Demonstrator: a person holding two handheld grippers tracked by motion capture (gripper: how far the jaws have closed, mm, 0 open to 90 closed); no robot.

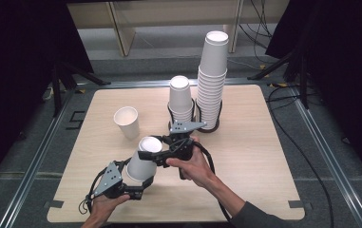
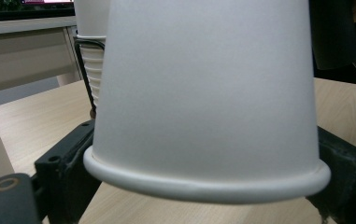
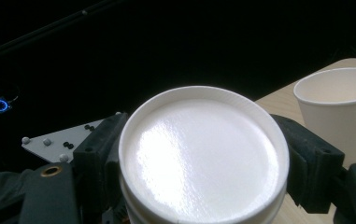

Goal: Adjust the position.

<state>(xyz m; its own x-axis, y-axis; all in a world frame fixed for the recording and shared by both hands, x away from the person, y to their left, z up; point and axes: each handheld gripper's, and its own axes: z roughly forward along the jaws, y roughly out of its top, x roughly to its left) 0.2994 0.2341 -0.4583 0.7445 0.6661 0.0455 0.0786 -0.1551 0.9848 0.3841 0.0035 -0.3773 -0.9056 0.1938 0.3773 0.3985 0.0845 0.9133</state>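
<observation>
A pale wood-grain bench (image 1: 245, 156) sits among dark curtains. Above its near middle, an upturned white paper cup (image 1: 143, 159), smooth and tapered, is clenched at its rolled rim by the left tongs (image 1: 143, 183) and near its flat base by the right tongs (image 1: 157, 154). An upright cup (image 1: 127, 122) stands behind; two nested stacks (image 1: 212, 80) rise beyond.

You have two grippers: left gripper (image 1: 143, 183), right gripper (image 1: 152, 156). Two cup stacks at 12 o'clock: tall stack (image 1: 213, 80), short stack (image 1: 180, 97). One upright cup (image 1: 127, 121), one inverted cup (image 1: 143, 159).
</observation>
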